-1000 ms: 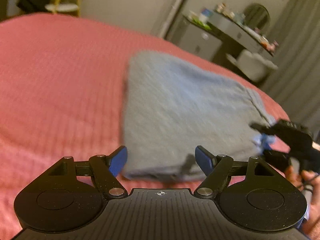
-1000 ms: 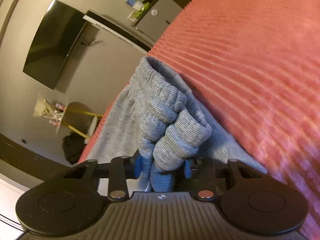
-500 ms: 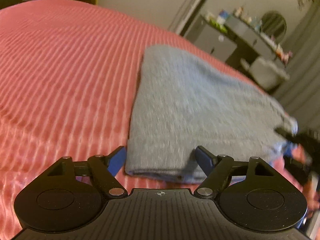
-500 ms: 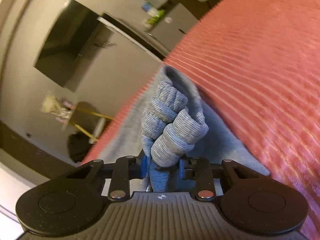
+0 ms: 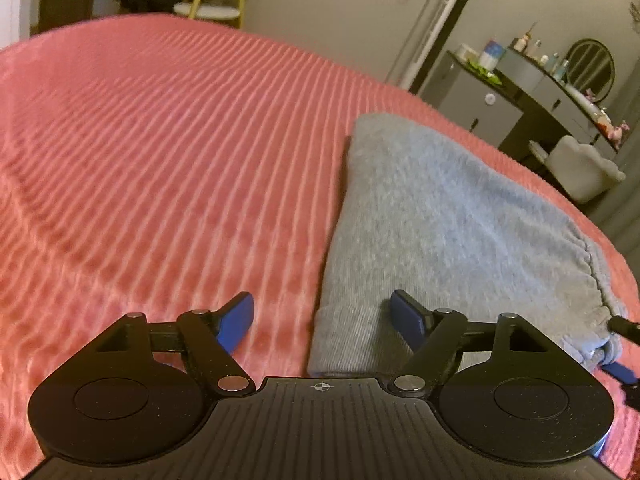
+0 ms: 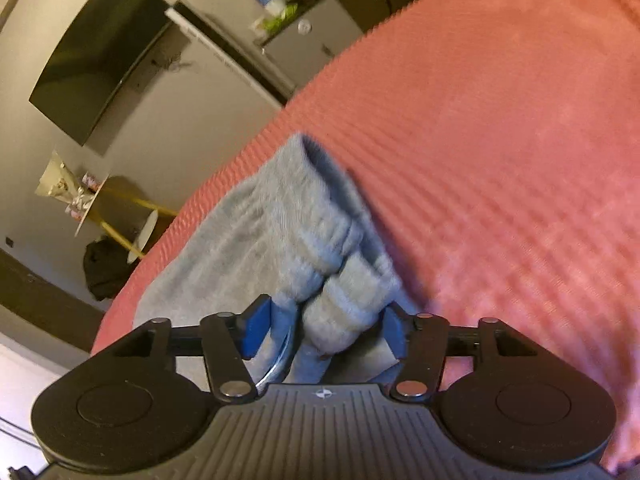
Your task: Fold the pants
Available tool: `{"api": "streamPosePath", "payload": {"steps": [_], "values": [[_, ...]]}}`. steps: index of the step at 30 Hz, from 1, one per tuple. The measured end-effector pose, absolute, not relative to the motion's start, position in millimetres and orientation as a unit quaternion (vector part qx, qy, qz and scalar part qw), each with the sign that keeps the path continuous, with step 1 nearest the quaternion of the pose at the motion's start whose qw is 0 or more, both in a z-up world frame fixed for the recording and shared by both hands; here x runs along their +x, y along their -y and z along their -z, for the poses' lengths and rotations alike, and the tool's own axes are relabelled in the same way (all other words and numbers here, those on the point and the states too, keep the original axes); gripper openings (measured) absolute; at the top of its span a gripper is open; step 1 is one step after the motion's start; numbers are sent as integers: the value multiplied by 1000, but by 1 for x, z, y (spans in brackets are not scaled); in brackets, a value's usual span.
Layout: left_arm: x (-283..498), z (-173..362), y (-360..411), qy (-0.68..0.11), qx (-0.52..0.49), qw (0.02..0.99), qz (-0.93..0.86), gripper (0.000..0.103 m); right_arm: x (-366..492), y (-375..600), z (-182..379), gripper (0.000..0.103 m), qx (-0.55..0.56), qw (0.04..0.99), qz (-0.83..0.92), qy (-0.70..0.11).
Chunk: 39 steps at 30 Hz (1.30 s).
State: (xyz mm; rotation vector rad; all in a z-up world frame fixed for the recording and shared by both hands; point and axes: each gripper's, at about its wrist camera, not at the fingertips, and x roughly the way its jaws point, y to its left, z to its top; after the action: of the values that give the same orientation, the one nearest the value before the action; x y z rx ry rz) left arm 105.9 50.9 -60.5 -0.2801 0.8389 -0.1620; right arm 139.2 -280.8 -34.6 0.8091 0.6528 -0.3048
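1. Here, a pink ribbed bed (image 5: 168, 168) fills the left of the left wrist view, with a stool (image 5: 206, 11) beyond its far edge.
2. The left tongs (image 5: 322, 316) hover low over the bed, spread wide and holding nothing; the left pad (image 5: 236, 320) is over bare cover, the right pad (image 5: 408, 320) over the cloth.
3. The pants (image 5: 448, 216) lie folded into a grey block on the right part of the bed, a ribbed cuff (image 5: 344, 344) nearest the camera, partly between the pads but untouched by them.
4. At the far right edge of that view, the tip of the right tongs (image 5: 618, 350) sits at the gathered waistband (image 5: 600, 280).
5. Behind the bed on the right stands a dresser (image 5: 520, 92) with bottles and a round mirror (image 5: 592, 66).
6. In the right wrist view, a dark screen (image 6: 100, 52) hangs on the wall at left.
7. The right tongs (image 6: 324, 330) are opening; bunched waistband folds (image 6: 340, 300) still lie between the blue pads, the left pad (image 6: 256, 332) clear of the cloth. Whether the right pad presses it I cannot tell.
8. Pink bed (image 6: 500, 160) fills the right.
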Motion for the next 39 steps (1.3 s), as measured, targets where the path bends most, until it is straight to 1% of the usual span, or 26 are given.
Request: {"api": "streamPosePath", "payload": {"steps": [3,5,7,8,9,10,12,14,17,20,21,22,23,25,29,31,35,37,39], "values": [[103,52,-42,-389,-123,909,86,79,131,283,26,61,370,870,154,-287],[98,43,-34,-365,-110,920,94,81,126,276,15,54,324,896,172,-251],[96,37,-25,-347,-103,926,104,83,121,264,4,52,276,920,176,-215],[97,36,-18,-344,-96,928,109,84,120,259,0,47,255,932,165,-197],[100,35,-12,-343,-91,928,113,85,120,251,-2,47,234,943,148,-184],[105,36,-4,-346,-84,927,118,85,123,243,-2,47,211,952,129,-183],[117,37,10,-356,-71,924,122,84,134,225,5,42,165,960,103,-202],[129,35,22,-346,-59,929,115,84,145,212,14,39,125,962,91,-224],[150,32,34,-341,-53,931,118,84,160,197,29,36,46,960,102,-255],[173,36,43,-347,-41,931,102,84,166,190,37,36,7,960,106,-261],[180,41,44,-355,-31,931,85,85,171,187,38,37,3,959,107,-261],[188,47,44,-366,-18,929,62,90,171,184,39,37,2,959,108,-261],[193,53,43,-374,-15,925,60,92,170,182,39,37,-2,960,108,-260],[196,63,37,-371,-14,927,59,99,171,182,42,37,-9,960,105,-260],[183,65,31,-331,42,941,54,99,172,184,43,37,-6,961,99,-257],[179,63,25,-328,50,942,41,99,171,187,42,37,3,962,96,-254],[167,57,5,-355,41,934,-31,98,166,201,34,37,55,962,84,-254],[153,56,-8,-372,19,928,-27,93,160,211,30,37,97,960,78,-252],[133,57,-18,-385,-2,923,-15,93,152,220,25,39,143,954,74,-251]]}}
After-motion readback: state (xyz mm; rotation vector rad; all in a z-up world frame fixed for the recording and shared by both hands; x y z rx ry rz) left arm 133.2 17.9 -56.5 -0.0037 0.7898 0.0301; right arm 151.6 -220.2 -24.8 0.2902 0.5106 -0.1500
